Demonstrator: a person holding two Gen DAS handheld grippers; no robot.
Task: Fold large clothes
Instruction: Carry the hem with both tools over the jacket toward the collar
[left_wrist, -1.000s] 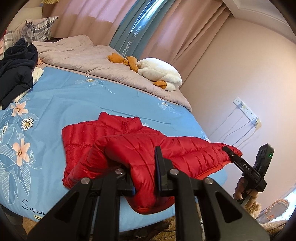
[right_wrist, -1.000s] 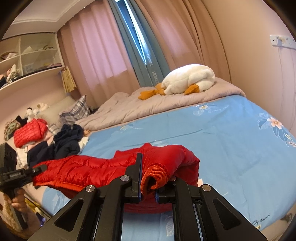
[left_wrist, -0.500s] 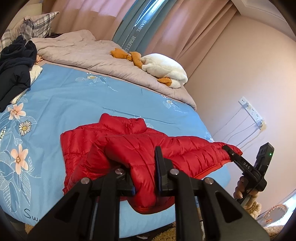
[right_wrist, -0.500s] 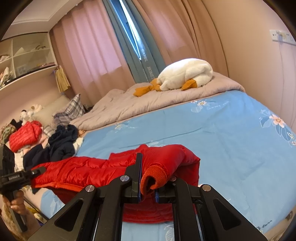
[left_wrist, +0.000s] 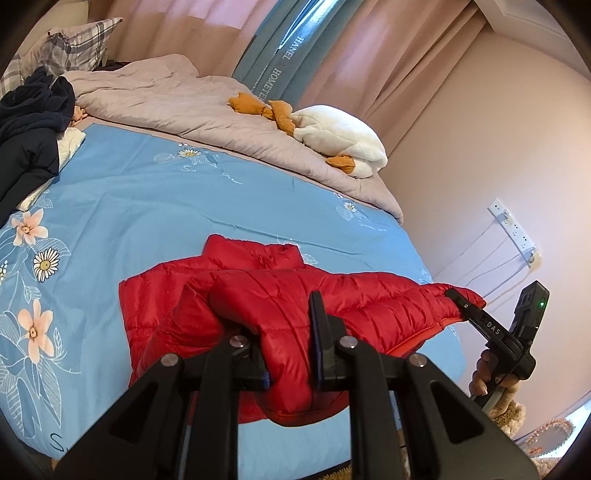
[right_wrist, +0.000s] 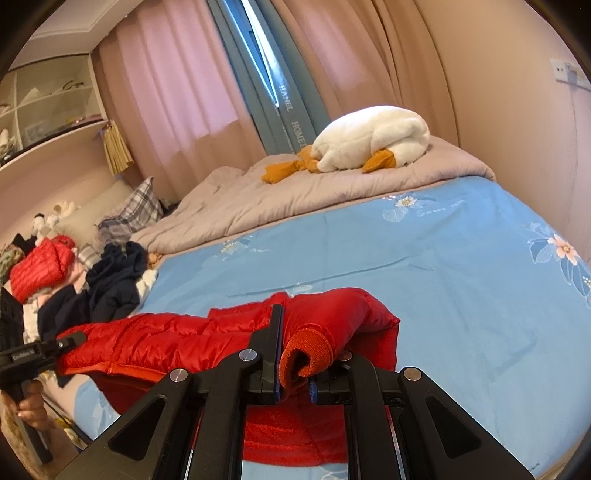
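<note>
Jacket (left_wrist: 280, 295): red, quilted, puffy. Lies on the blue sheet (left_wrist: 155, 206) at the near edge of the bed, collar (left_wrist: 255, 251) toward the duvet, one sleeve drawn across the body and held up off it at both ends. Hem hangs a little over the bed edge.

Left gripper (left_wrist: 290, 354): fingers narrowed on a thick fold of the jacket; padded fabric bulges between and below them. In the right wrist view its tip (right_wrist: 70, 339) bites the far end of the red sleeve, with the person's hand (right_wrist: 29, 406) on the handle below.

Right gripper (right_wrist: 295, 369): fingers drawn close on the ribbed orange-red cuff (right_wrist: 306, 350), which is rolled between the blue-edged pads. In the left wrist view its tip (left_wrist: 458, 299) pinches the sleeve end beyond the bed's edge; a green light shows on its body.

Sheet: blue, printed with daisies and pink flowers; it carries the jacket.

Duvet (left_wrist: 177, 99): grey-beige, bunched across the bed beyond the jacket.

Goose toy (right_wrist: 369, 140): white plush with orange feet, on the duvet, well apart from the jacket.

Dark clothes (left_wrist: 29, 125): navy heap on the bed, left of the jacket in the left wrist view, clear of it.

Second red jacket (right_wrist: 40, 266): bundled on a pile beyond the dark clothes.

Plaid pillow (left_wrist: 74, 48): behind the duvet.

Curtains (right_wrist: 177, 96): pink, with a blue panel between, behind the bed.

Power strip (left_wrist: 513, 229): on the wall right of the jacket, cables hanging.
</note>
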